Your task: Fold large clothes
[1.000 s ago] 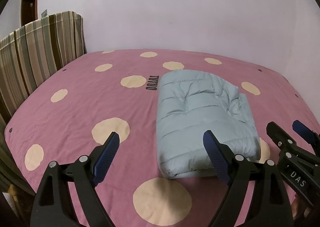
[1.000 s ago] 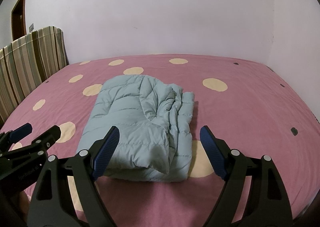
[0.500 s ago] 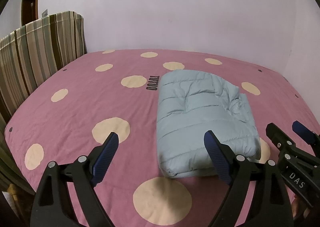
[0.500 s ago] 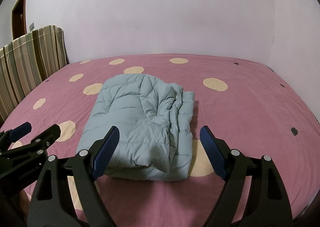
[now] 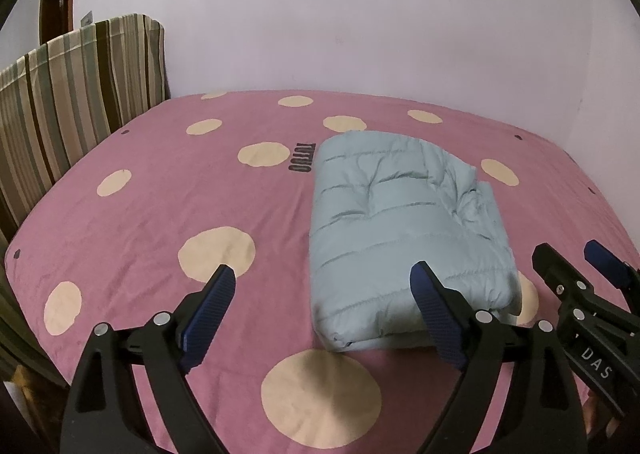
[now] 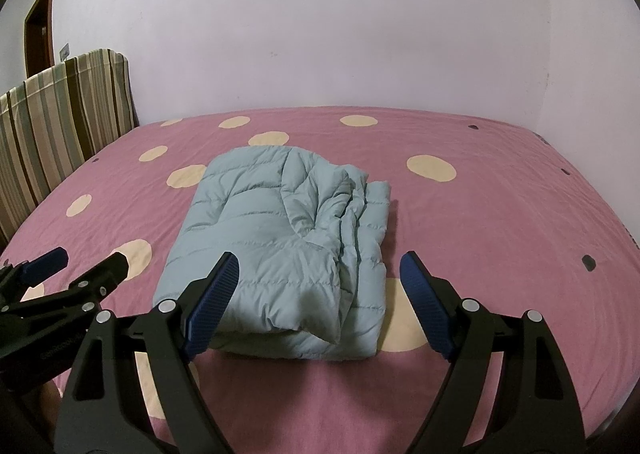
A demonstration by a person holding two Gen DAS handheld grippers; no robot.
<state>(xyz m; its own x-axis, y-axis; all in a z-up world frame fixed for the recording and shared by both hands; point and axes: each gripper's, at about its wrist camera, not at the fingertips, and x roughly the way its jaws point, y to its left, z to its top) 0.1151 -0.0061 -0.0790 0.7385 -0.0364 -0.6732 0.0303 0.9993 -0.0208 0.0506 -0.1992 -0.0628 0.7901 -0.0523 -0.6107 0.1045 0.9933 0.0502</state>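
We have the pale blue puffer jacket (image 6: 276, 254) lying folded into a thick rectangle on the pink spotted bed (image 6: 500, 213), its looser bunched layers along the edge farther from the striped cushion (image 6: 60, 125). The folding looks all but done to us; what remains, if anything, is tidying that ruffled edge, which calls for a low pinch there. Our right tool (image 6: 316, 298) hovers at the jacket's near edge, fingers wide apart, gripping nothing. Our left tool (image 5: 324, 314) hangs on the cushion side of the jacket's near corner, equally spread and empty. Against the frames a second ago, almost nothing differs: the jacket lies unchanged, both tools barely drift.
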